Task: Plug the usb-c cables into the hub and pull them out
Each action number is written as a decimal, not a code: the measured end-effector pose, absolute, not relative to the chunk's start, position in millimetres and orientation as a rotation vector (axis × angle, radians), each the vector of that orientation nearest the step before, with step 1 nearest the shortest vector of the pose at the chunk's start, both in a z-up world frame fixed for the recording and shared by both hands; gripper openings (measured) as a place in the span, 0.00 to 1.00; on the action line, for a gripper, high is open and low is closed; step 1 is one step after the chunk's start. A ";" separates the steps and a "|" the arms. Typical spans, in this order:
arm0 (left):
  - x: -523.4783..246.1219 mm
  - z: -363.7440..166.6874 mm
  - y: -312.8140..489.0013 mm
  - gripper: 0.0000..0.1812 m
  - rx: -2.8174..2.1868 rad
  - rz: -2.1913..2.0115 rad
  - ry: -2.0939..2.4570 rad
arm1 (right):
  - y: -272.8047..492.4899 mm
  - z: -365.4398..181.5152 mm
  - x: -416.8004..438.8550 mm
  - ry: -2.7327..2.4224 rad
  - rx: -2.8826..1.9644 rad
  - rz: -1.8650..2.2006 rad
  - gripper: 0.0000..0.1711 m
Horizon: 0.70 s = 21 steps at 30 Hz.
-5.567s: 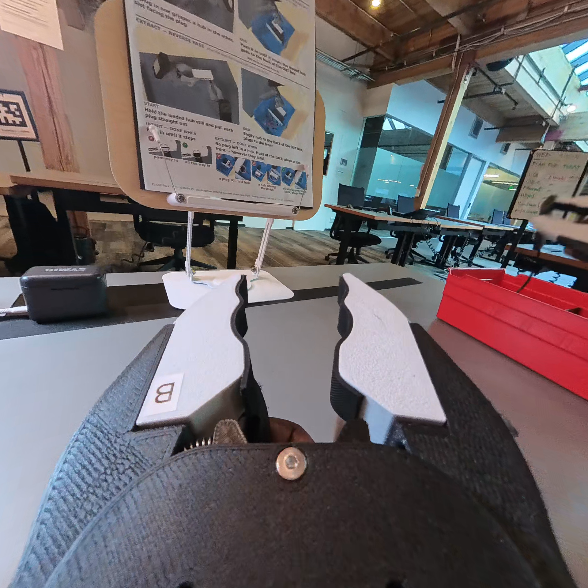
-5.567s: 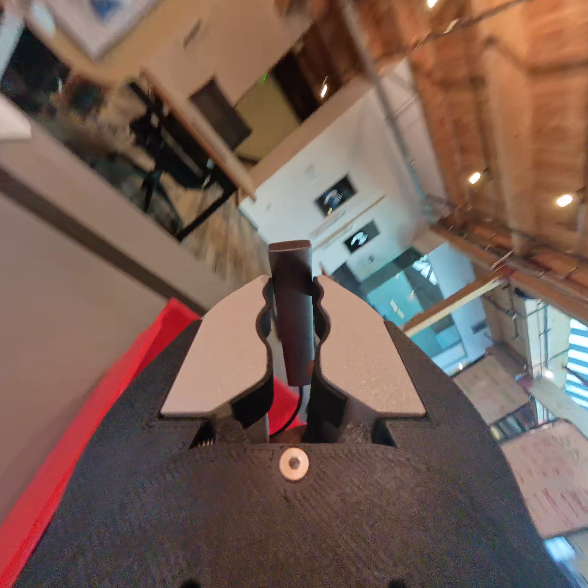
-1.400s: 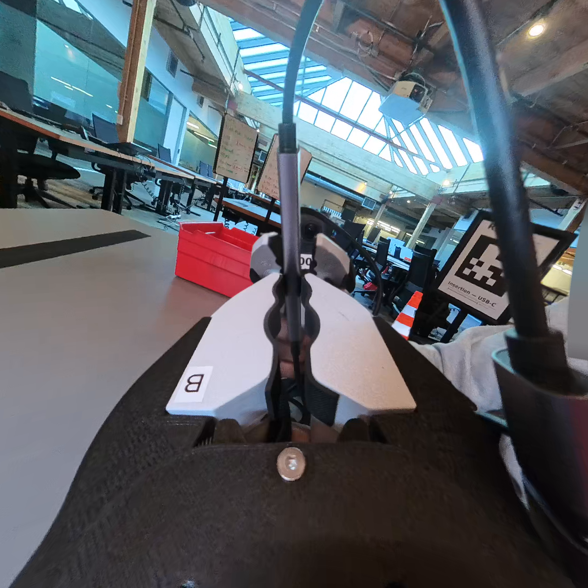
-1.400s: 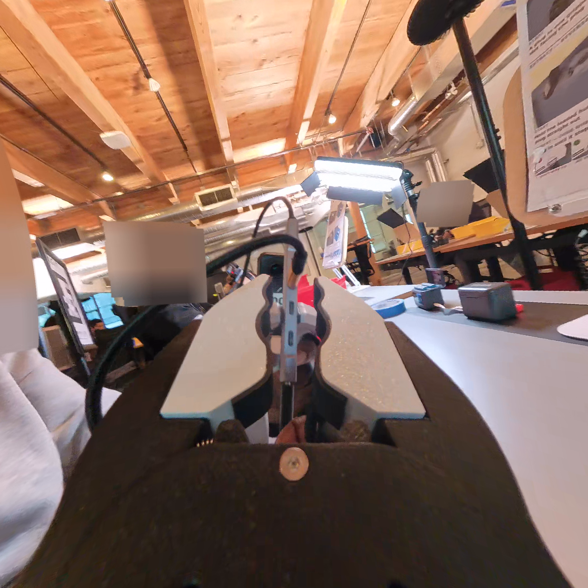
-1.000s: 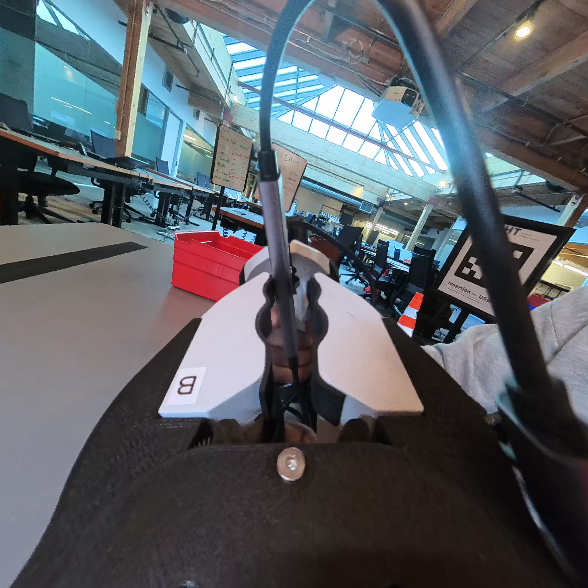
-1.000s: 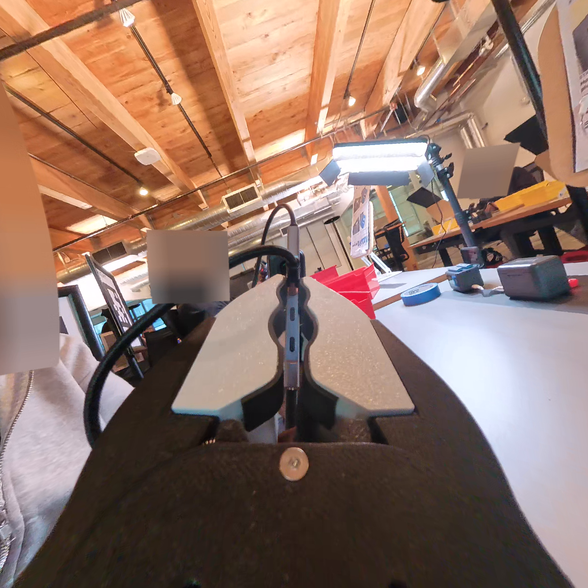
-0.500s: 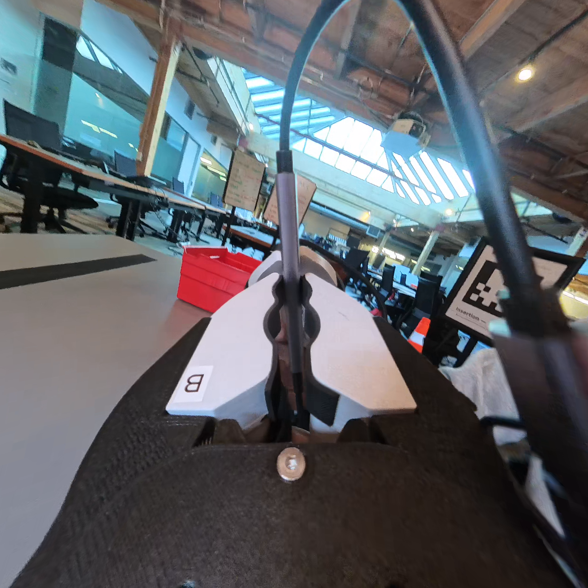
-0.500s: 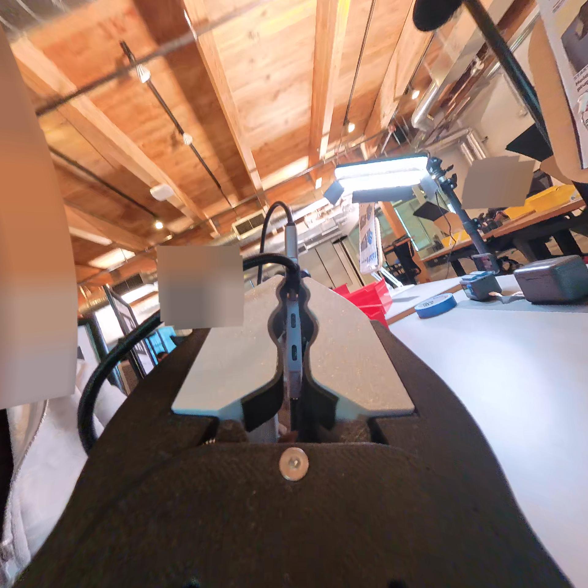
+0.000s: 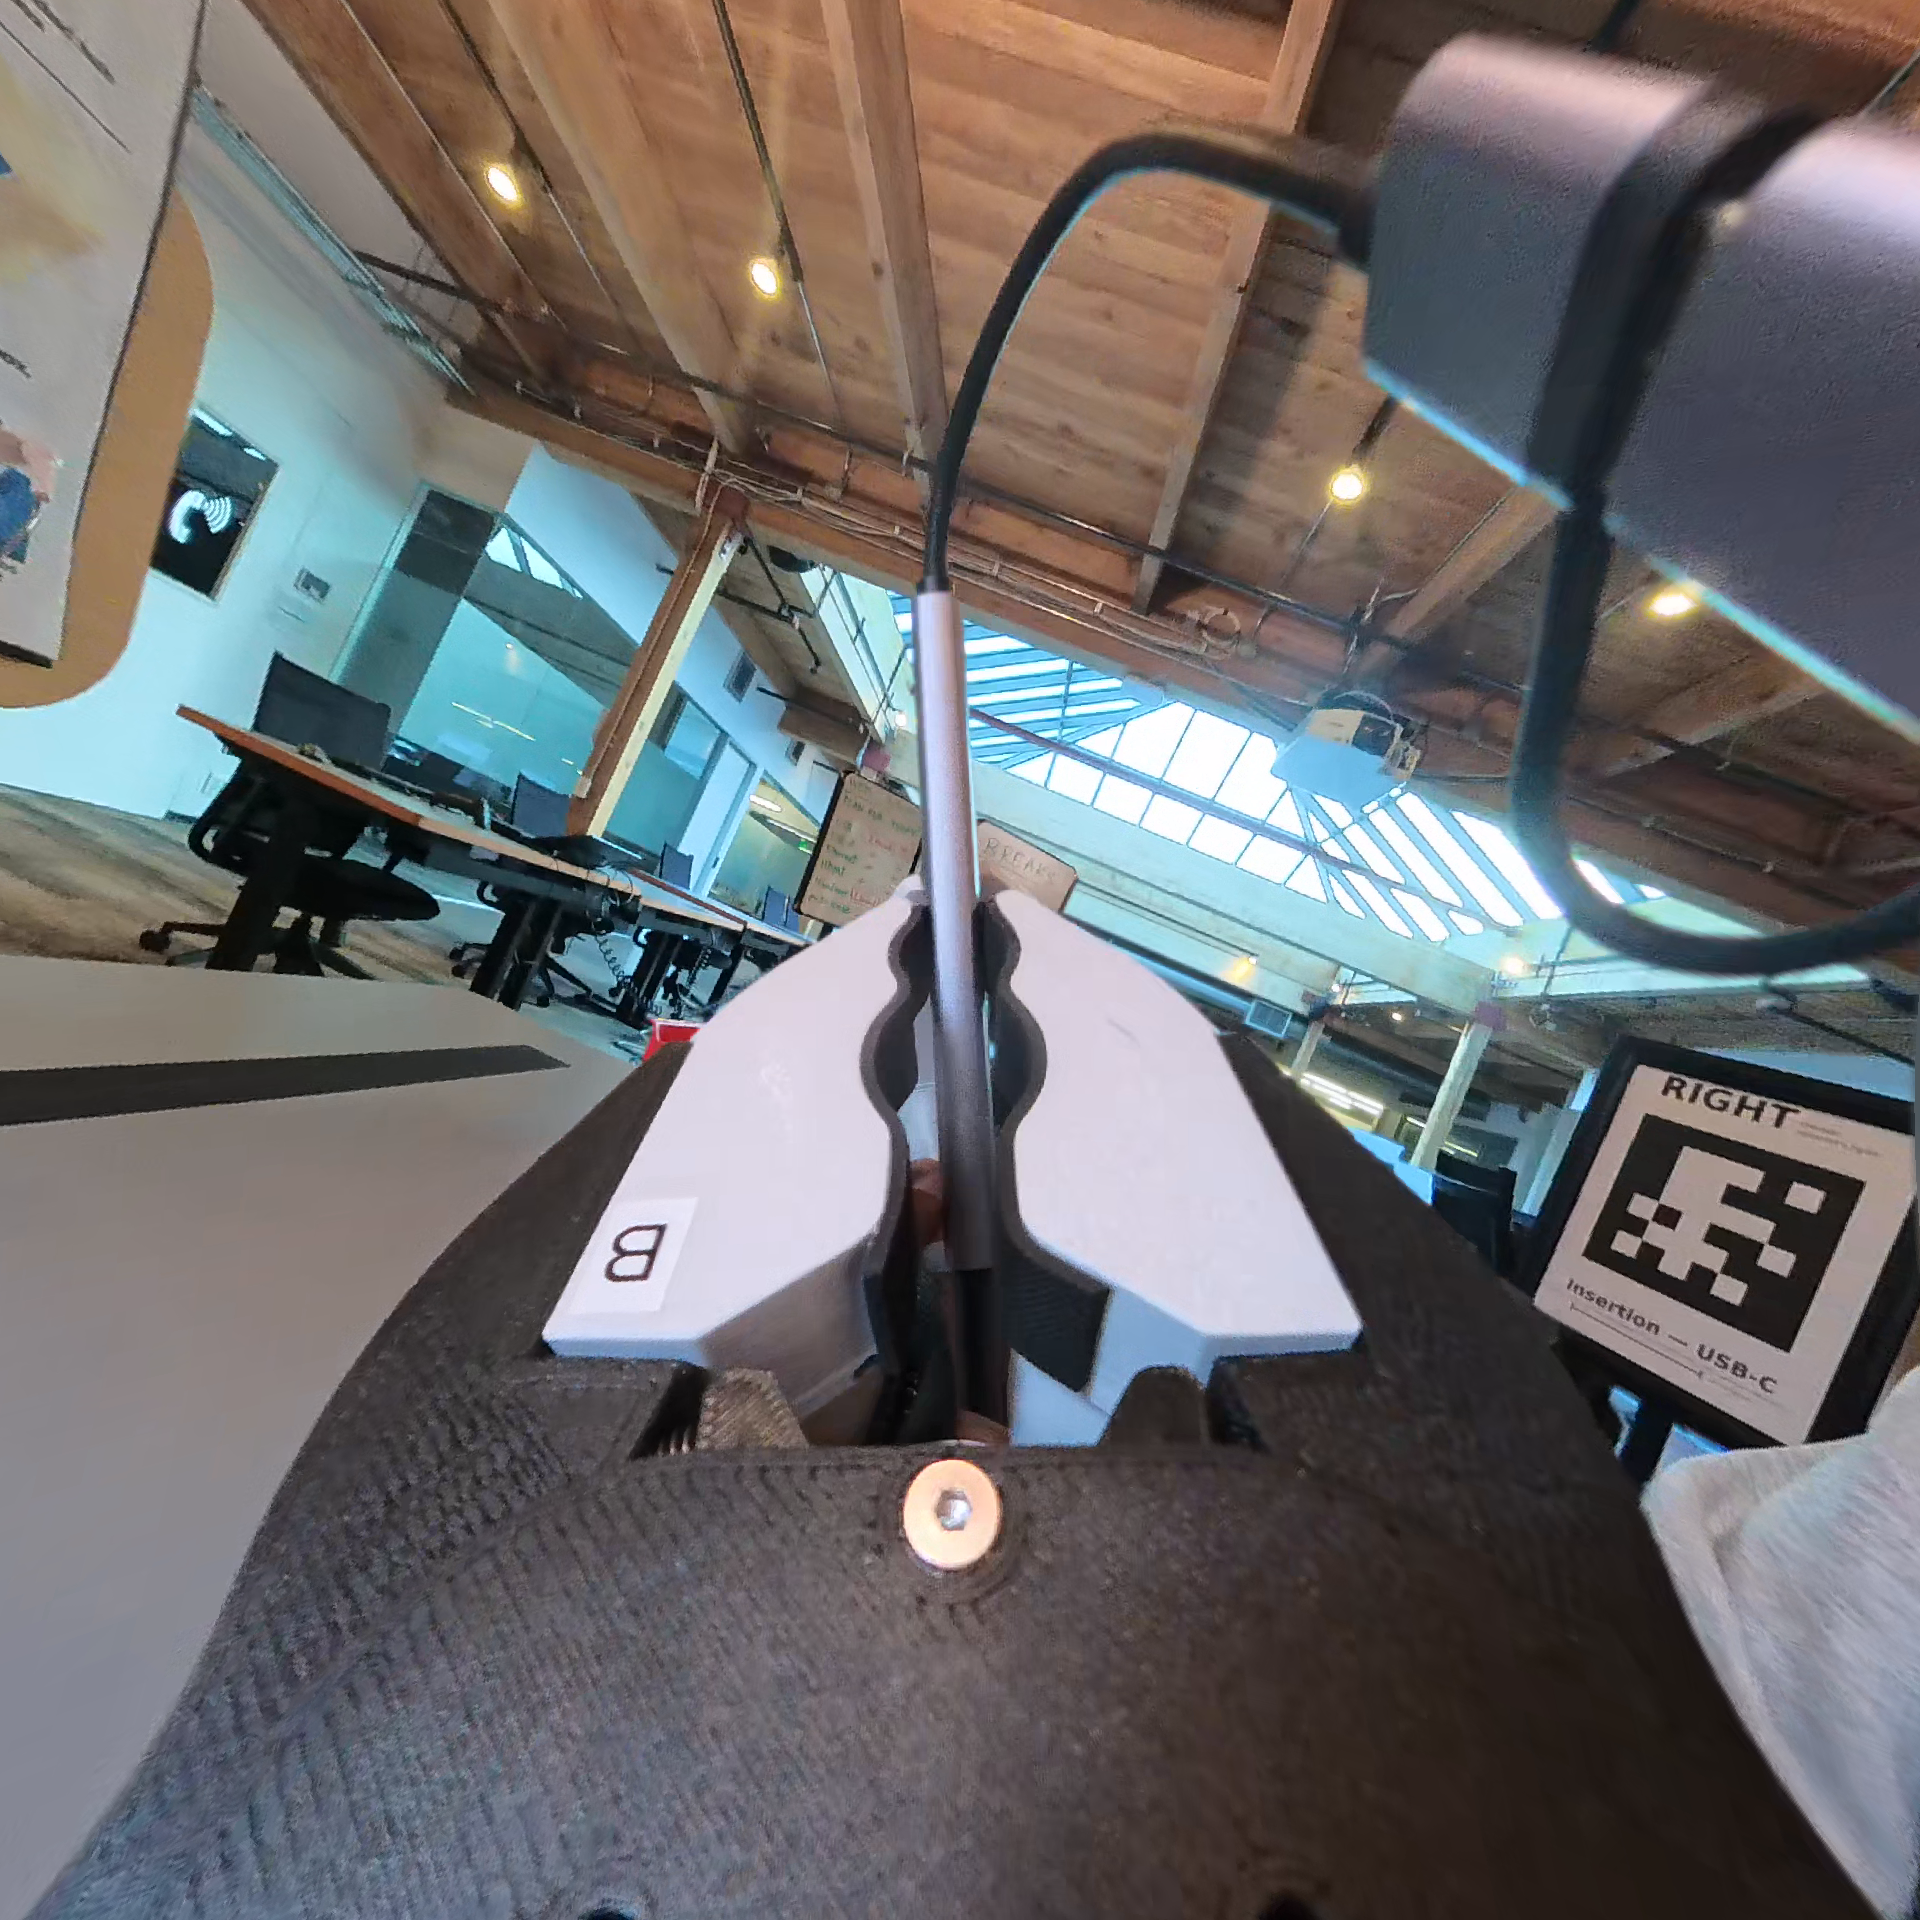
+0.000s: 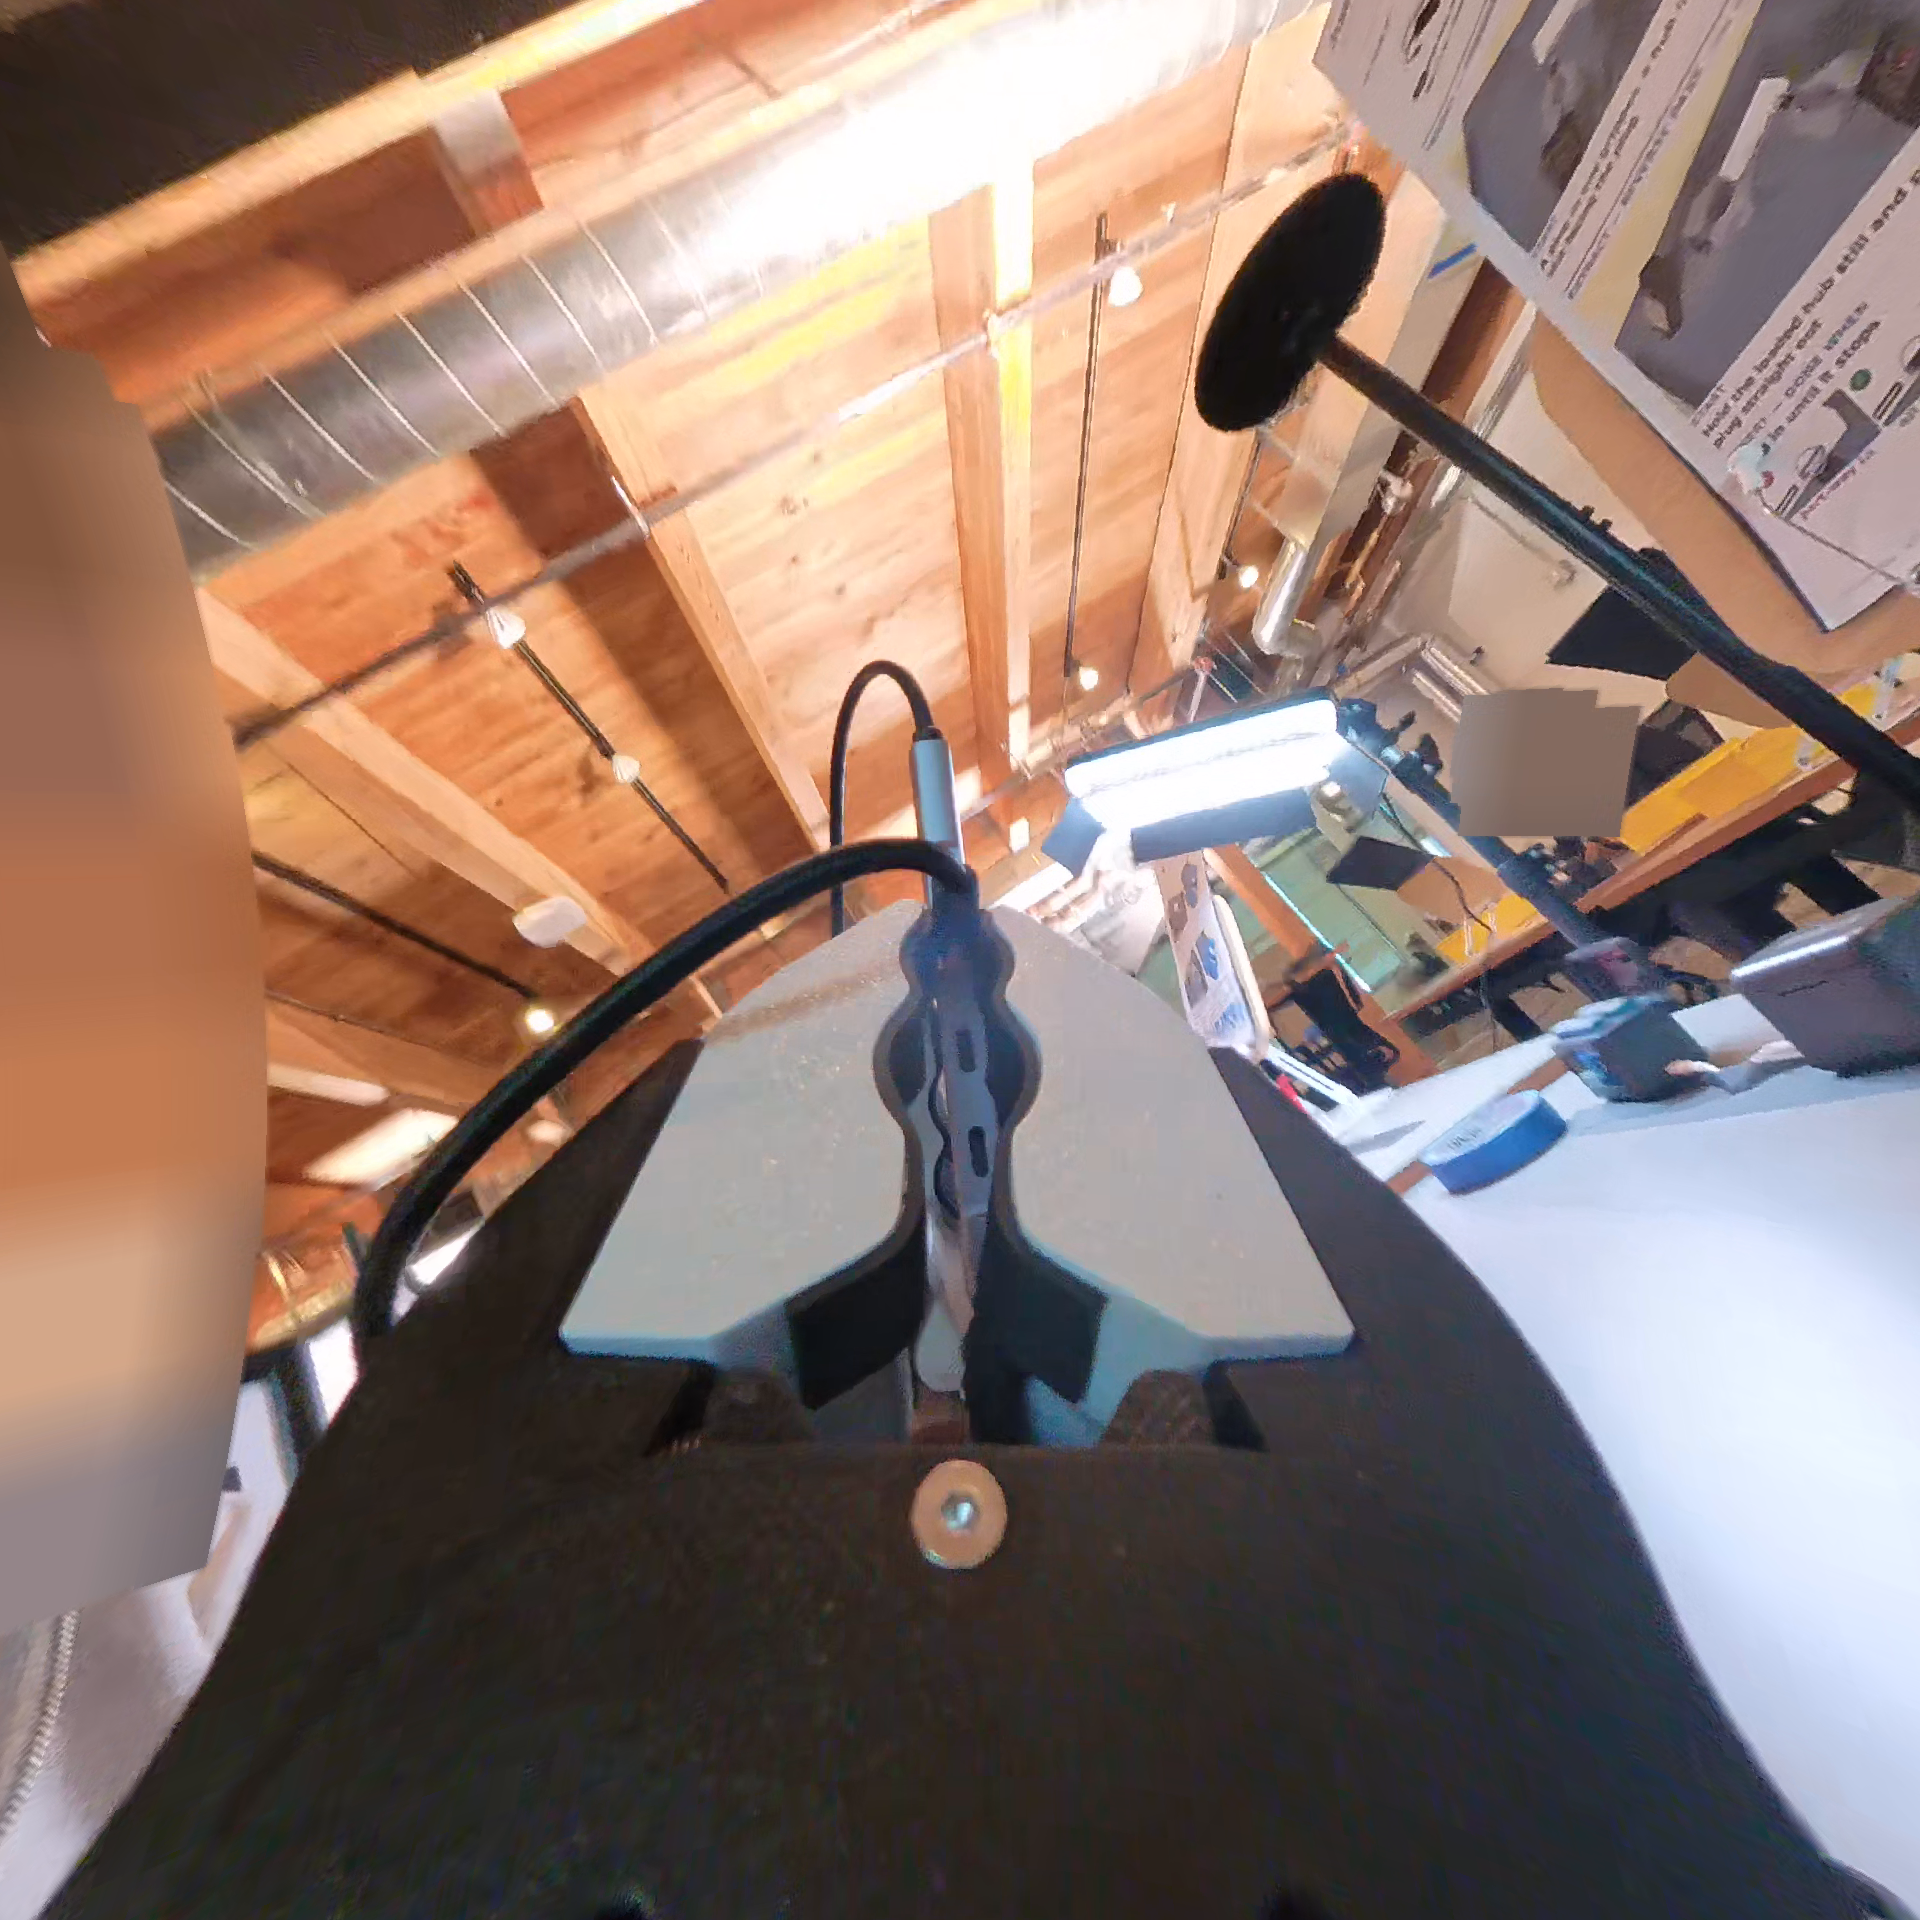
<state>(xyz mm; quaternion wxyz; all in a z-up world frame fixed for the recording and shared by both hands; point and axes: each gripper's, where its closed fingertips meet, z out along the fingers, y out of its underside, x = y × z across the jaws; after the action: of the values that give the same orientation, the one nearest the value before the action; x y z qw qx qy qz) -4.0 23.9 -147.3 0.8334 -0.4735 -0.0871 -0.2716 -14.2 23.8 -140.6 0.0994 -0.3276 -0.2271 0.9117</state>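
My left gripper (image 9: 948, 906) is shut on a slim grey USB-C plug (image 9: 951, 810) that stands up between the white fingers. Its black cable (image 9: 987, 343) arcs up and right toward a blurred grey block (image 9: 1662, 312) close to the lens. My right gripper (image 10: 951, 914) is shut on the thin grey hub (image 10: 971, 1101), held edge-on with its ports facing the camera. The hub's thick black cable (image 10: 623, 987) curves off to the left. A second grey plug (image 10: 935, 800) with a looped cable rises just behind the hub. I cannot tell whether it sits in a port.
Both grippers are held above a grey table (image 9: 208, 1299) with a black stripe (image 9: 260, 1081). A framed marker sign (image 9: 1714, 1247) and a grey sleeve (image 9: 1818, 1610) are on the right. A blue tape roll (image 10: 1496, 1138), grey boxes (image 10: 1849, 997) and a light panel (image 10: 1205, 769) lie beyond. Less than 4 cm separates the two grippers' tips.
Both grippers have tilted upward, so the ceiling fills more of each view. The grey block has come close to the left lens. Both grips are unchanged.
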 end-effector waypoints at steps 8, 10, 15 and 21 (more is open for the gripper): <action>-38.2 -150.9 10.9 0.22 -0.988 -0.588 -0.281 | 21.6 -152.2 -17.1 -0.981 -0.927 2.238 0.03; -37.6 -154.2 16.7 0.28 -1.039 -0.530 -0.299 | 19.7 -154.6 -20.0 -1.025 -0.894 2.022 0.03; -36.0 -157.7 22.3 0.26 -1.088 -0.388 -0.332 | 11.6 -154.6 -18.5 -1.096 -0.729 1.519 0.03; -35.9 -155.1 19.3 0.15 -1.128 -0.208 -0.316 | -1.3 -162.5 -21.6 -1.155 -0.603 1.185 0.03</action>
<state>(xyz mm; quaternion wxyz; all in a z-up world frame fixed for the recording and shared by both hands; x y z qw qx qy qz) -35.9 19.3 -155.1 0.8281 -0.5314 -0.1490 -0.0978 -21.6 -1.3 -162.5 0.6368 -0.2640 -0.5057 0.5187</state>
